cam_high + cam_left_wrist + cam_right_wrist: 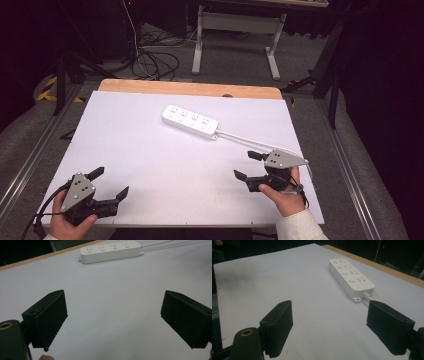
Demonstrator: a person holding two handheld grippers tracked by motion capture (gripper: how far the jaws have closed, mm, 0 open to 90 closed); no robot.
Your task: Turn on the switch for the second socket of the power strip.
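Grippers rest low on the white table (pixel 150 165): left gripper (pixel 111 182) at seven o'clock, right gripper (pixel 248 164) at four o'clock, both with jaws spread wide and nothing between them. Power strip (pixel 190 121) lies near twelve o'clock, well apart from both.

My left gripper (pixel 113 322) has both black jaws wide apart, nothing between them, bare white table (pixel 112 297) under the gap. White four-outlet power strip (pixel 110 251) lies flat at 12 o'clock, well apart from the jaws. Its white cord (pixel 160 243) runs off toward 1 o'clock. Wooden table edge (pixel 37 258) at 10 o'clock, dark beyond.
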